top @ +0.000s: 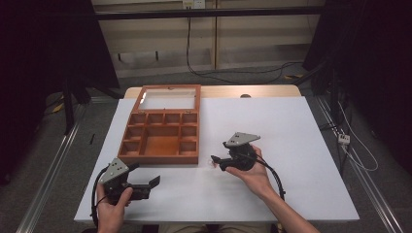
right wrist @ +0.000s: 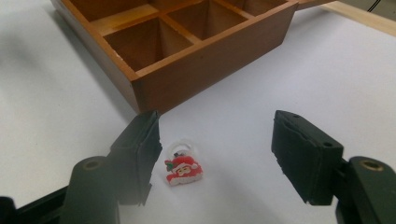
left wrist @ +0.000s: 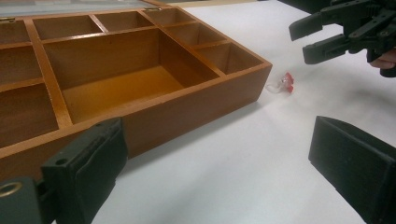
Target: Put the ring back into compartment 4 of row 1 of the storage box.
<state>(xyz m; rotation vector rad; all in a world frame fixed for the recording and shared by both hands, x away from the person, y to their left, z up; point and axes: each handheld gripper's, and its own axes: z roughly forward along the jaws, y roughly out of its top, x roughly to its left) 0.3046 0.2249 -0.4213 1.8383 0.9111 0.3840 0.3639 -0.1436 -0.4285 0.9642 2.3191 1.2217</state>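
A small red-and-white Santa ring (right wrist: 183, 168) with a clear band lies on the white table, just off the near right corner of an open wooden compartment box (right wrist: 210, 70). My right gripper (right wrist: 215, 140) hovers low over the ring with its jaws apart. The ring sits between them, close to the left jaw in the right gripper view, and neither pad presses on it. In the high view the right gripper (top: 216, 161) points left toward the box (top: 160, 158). My left gripper (top: 151, 187) rests at the front left, open and holding nothing.
The box lid (top: 168, 98) lies folded back at the far side, its pane facing up. In the left gripper view, the box's front wall (left wrist: 187, 112) is close ahead, with the ring (left wrist: 282, 84) and the right gripper (left wrist: 306, 42) beyond. White tabletop (top: 301, 136) stretches to the right.
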